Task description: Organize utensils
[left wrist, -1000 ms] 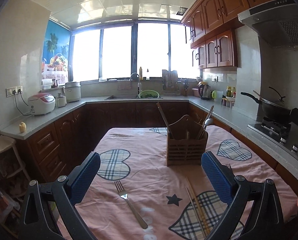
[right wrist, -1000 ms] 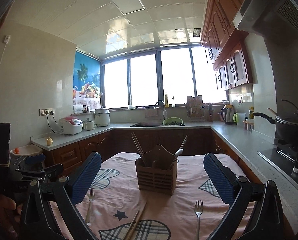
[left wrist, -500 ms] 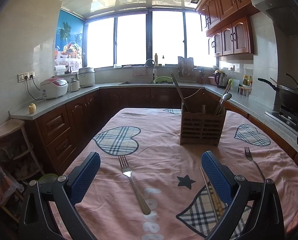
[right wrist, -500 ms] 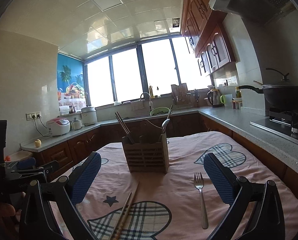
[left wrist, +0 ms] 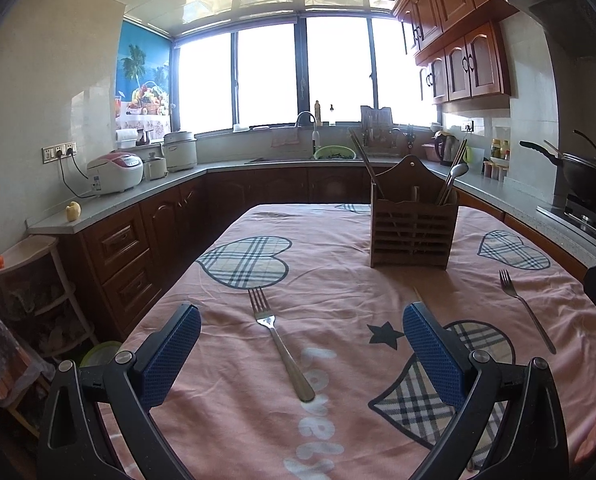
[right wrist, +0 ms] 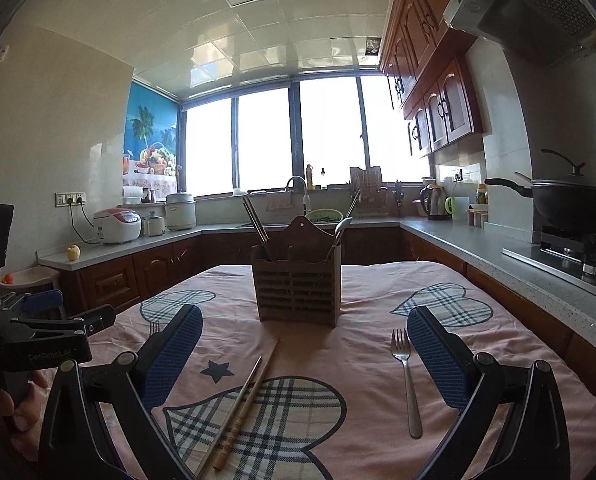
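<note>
A wooden slatted utensil holder stands mid-table with chopsticks and a spoon in it. A metal fork lies on the pink cloth between the fingers of my left gripper, which is open and empty above it. A second fork lies to the right, close to the right finger of my right gripper, also open and empty. A pair of chopsticks lies between the right gripper's fingers.
The table carries a pink cloth with plaid hearts. Counters ring the room, with rice cookers at left, a sink at the back, and a wok on the stove at right. A shelf stand sits beside the table's left edge.
Both grippers have tilted down and come lower toward the table. The left-hand fork now sits centred between the left gripper's fingers. Nothing has been grasped.
</note>
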### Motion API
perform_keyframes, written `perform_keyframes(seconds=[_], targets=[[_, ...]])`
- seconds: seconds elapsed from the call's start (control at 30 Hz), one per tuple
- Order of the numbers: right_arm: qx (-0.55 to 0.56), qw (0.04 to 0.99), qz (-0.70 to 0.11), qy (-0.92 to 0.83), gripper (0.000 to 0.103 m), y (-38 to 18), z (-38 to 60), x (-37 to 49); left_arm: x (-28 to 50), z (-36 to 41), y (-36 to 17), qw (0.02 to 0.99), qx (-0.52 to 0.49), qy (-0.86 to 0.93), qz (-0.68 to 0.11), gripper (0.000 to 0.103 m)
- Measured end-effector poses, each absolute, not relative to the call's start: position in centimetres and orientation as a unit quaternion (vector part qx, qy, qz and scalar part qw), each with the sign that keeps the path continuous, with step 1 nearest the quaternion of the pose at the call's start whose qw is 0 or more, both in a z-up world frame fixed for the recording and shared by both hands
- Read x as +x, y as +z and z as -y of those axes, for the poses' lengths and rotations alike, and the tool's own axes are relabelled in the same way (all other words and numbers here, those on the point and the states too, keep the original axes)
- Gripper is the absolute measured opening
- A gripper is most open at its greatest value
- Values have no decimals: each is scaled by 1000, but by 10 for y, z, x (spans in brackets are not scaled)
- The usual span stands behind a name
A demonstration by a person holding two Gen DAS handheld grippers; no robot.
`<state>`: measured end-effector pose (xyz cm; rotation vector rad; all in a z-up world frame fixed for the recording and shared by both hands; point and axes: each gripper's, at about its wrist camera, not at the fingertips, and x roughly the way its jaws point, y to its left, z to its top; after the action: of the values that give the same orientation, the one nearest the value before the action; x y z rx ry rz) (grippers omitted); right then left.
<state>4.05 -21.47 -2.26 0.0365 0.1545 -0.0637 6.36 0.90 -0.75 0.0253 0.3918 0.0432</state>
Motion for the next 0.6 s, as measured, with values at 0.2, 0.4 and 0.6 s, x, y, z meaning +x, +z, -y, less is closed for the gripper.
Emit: perform_keyframes(seconds=[0.2, 0.4, 0.6], targets=[[19, 995, -89, -29, 103, -32, 212, 43, 59, -17, -12, 982, 3, 23, -190, 102], [12, 996, -87, -24, 103, -33, 207, 41, 56, -23, -15, 983, -5, 23, -185, 102], [10, 996, -84, -25, 103, -31, 205, 38, 50, -26, -18, 984, -10, 20, -178, 102]])
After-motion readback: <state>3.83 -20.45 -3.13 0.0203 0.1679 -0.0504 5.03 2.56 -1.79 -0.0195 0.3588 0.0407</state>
